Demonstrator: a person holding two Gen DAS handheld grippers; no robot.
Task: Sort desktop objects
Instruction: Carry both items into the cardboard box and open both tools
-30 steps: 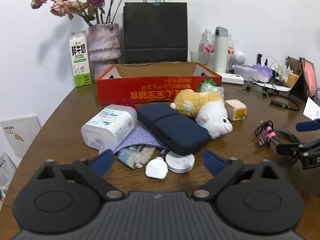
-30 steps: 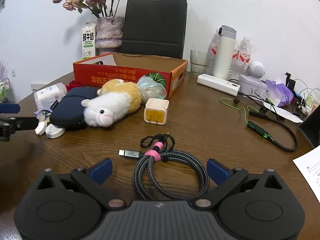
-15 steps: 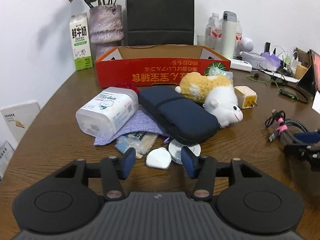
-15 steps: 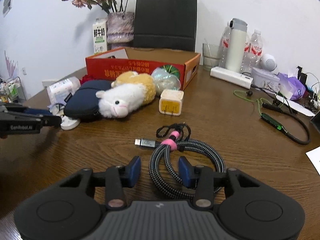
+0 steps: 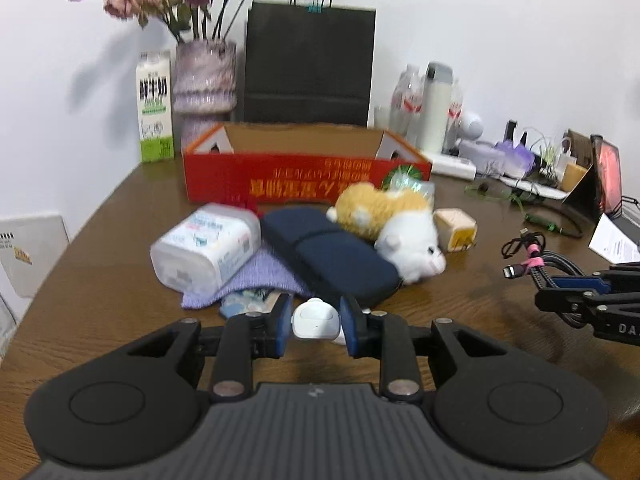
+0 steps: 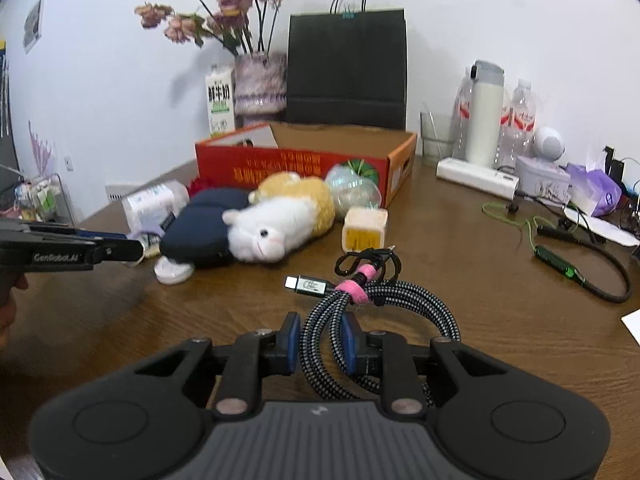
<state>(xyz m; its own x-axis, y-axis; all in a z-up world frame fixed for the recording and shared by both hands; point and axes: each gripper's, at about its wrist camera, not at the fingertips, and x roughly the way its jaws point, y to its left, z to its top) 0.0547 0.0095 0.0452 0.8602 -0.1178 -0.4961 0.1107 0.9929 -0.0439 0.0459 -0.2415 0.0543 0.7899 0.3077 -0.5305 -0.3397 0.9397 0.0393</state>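
My left gripper (image 5: pixel 315 326) is shut on a small white earbud case (image 5: pixel 316 323), held just above the wooden table in front of a navy pouch (image 5: pixel 332 254). My right gripper (image 6: pixel 320 344) is shut on a coiled braided cable (image 6: pixel 384 312) with a pink tie, lifted slightly off the table. The red cardboard box (image 5: pixel 304 182) stands open behind the pile; it also shows in the right wrist view (image 6: pixel 304 164). A plush toy (image 5: pixel 400 228), a wipes pack (image 5: pixel 208 246), a purple cloth (image 5: pixel 248 280) and a yellow charger (image 5: pixel 458 228) lie between.
A white round disc (image 6: pixel 173 272) lies by the pouch. A vase (image 5: pixel 204 80), milk carton (image 5: pixel 155 106) and black paper bag (image 5: pixel 310 64) stand behind the box. Bottles, a power strip (image 6: pixel 476 178) and a green-black earphone cable (image 6: pixel 576 268) crowd the right side.
Both grippers closed from wide open: the left onto the white earbud case, the right onto the braided cable. Both views have risen slightly, the held things with them.
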